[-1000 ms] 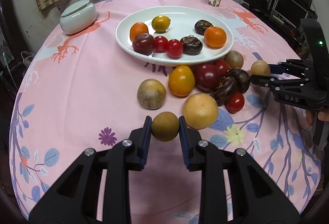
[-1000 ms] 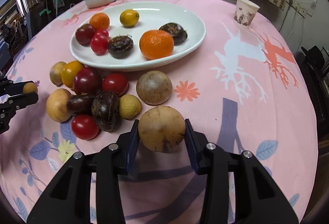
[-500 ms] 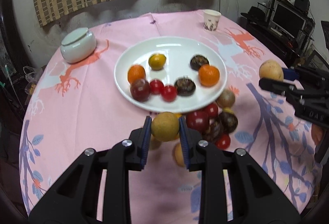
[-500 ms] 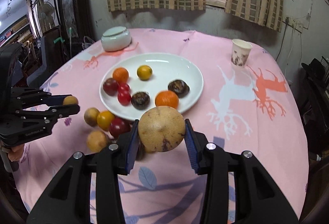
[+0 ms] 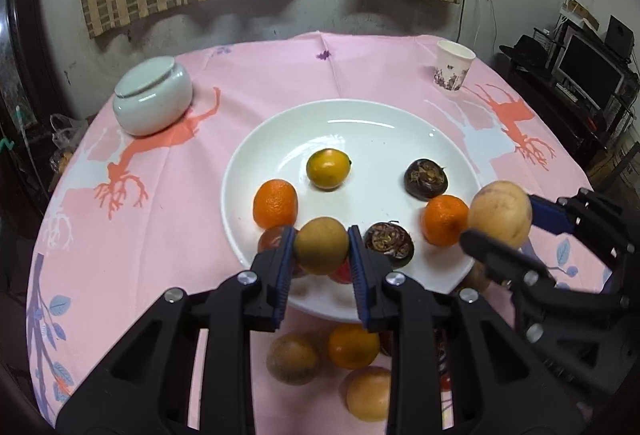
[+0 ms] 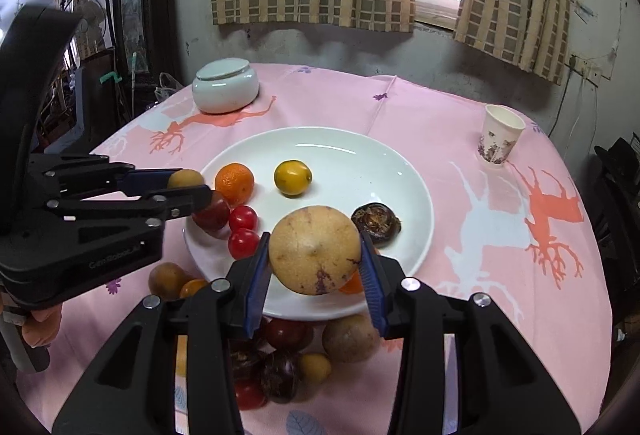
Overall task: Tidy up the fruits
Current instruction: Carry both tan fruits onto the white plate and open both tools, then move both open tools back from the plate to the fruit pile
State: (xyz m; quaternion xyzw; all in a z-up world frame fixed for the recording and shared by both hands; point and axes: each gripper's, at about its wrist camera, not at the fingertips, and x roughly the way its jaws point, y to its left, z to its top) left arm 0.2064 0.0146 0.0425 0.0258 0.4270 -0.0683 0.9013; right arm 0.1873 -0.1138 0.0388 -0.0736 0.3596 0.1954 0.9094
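Note:
My left gripper [image 5: 320, 245] is shut on a small brown round fruit [image 5: 321, 244] and holds it above the near rim of the white plate [image 5: 360, 123]. My right gripper [image 6: 316, 251] is shut on a larger tan round fruit [image 6: 314, 249], also lifted over the plate's [image 6: 416, 195] near side. Each gripper shows in the other's view: the right gripper [image 5: 500, 225] at the plate's right edge, the left gripper [image 6: 188, 183] at its left edge. On the plate lie oranges, a yellow citrus [image 5: 328, 169], dark chestnut-like fruits and red tomatoes. Several loose fruits [image 6: 348, 339] lie on the cloth below the grippers.
A lidded pale ceramic jar [image 5: 154, 101] stands at the back left of the pink tablecloth. A paper cup [image 5: 454, 71] stands at the back right. Curtains and a wall are behind the round table; a monitor and shelves are off to the right.
Both grippers rose off the table with their fruits and moved forward over the plate's near side. The loose fruit pile now lies beneath and behind the fingers.

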